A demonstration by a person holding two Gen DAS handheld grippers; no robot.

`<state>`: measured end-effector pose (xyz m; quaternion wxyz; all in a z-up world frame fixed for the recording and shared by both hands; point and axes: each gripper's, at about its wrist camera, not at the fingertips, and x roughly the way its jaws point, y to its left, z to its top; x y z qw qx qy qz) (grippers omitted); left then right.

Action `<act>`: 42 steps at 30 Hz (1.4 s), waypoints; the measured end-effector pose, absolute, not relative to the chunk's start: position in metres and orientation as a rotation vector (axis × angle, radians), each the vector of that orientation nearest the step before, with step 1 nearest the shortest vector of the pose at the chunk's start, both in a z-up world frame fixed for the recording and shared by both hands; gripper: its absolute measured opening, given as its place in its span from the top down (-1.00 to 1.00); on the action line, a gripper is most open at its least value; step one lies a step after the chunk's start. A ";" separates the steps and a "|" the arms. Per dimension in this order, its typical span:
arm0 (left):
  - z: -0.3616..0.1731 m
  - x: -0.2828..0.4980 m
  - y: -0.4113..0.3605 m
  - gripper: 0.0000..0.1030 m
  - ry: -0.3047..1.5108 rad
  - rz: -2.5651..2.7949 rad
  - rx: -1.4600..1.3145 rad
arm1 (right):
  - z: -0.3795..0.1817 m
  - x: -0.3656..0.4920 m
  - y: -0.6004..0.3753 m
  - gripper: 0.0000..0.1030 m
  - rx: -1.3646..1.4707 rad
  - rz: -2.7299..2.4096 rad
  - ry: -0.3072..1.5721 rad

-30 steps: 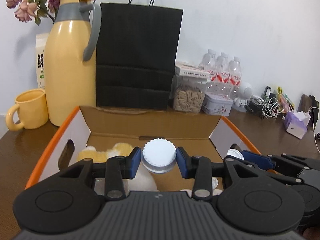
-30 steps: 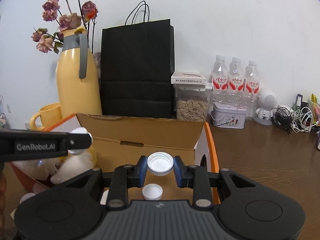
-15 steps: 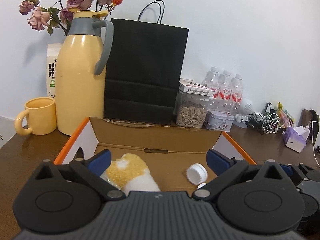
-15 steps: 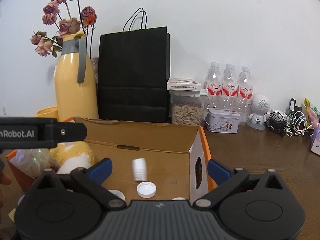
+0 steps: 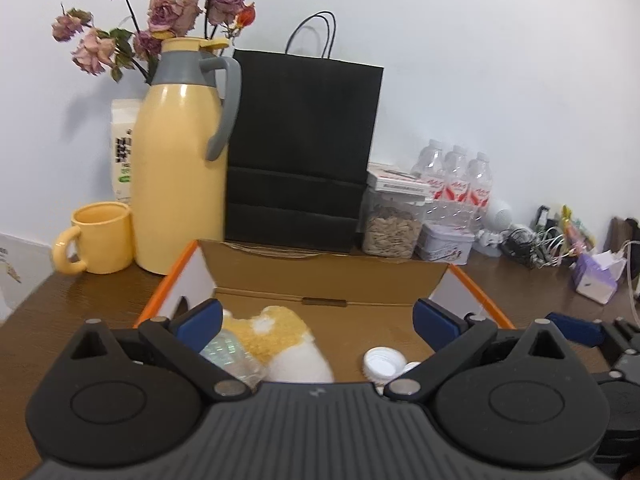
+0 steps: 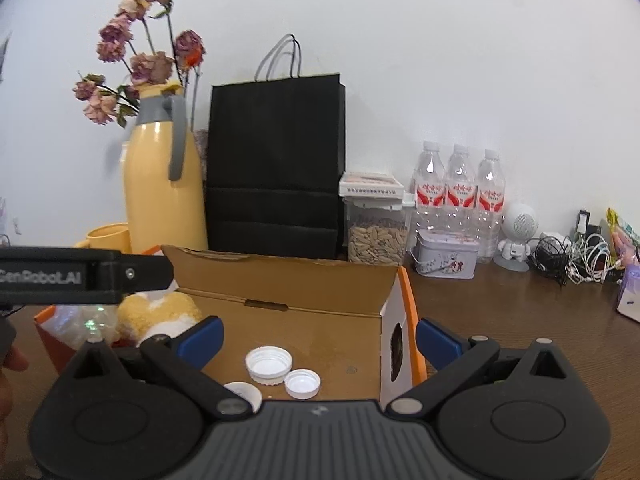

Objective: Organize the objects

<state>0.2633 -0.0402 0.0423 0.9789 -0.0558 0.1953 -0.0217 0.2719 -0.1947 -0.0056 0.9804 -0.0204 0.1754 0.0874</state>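
So the caps are sitting loose on the floor of the cardboard box (image 6: 288, 280). In the right wrist view there's a big cap (image 6: 269, 365) lying open side up, a small cap (image 6: 302, 384) just beside it on the right, also open side up, and a third cap (image 6: 242, 393) half hidden behind the gripper body. The left wrist view only catches the big one (image 5: 382, 362) peeking over the gripper, with a sliver of another next to it.

Also in the box, on the left: a yellow and white plush (image 5: 280, 338) and a crinkly clear bottle (image 5: 224, 352) touching it.

Both claws are wide apart with nothing in them. The left gripper (image 5: 316, 320) hangs over the box, blue pads spread to either side of the plush and cap. The right gripper (image 6: 318, 336) is the same deal, spread above the caps, not touching any. The left one's arm shows up as a black bar at the left edge of the right view.

Behind the box: a yellow jug (image 5: 180, 176) with dried roses, a mug (image 5: 100, 238), a black bag (image 5: 304, 152), a jar of seeds (image 6: 376, 236), a tin (image 6: 446, 254), three water bottles (image 6: 460, 196) and a tangle of cables (image 6: 576, 256), all on the wooden table (image 6: 500, 312).
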 end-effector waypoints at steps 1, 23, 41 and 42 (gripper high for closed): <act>0.045 0.260 -0.040 -1.00 0.389 -0.034 -0.106 | -0.004 0.268 -0.194 -0.99 -0.044 0.183 0.345; 0.053 0.170 0.032 -1.00 0.457 0.030 -0.107 | -0.011 0.178 -0.184 -0.99 -0.122 0.273 0.465; 0.026 0.112 0.066 -1.00 0.556 0.048 -0.125 | -0.038 0.169 -0.145 -0.93 -0.177 0.362 0.637; 0.024 0.110 0.068 -1.00 0.563 0.048 -0.128 | -0.039 0.172 -0.145 -0.84 -0.170 0.363 0.644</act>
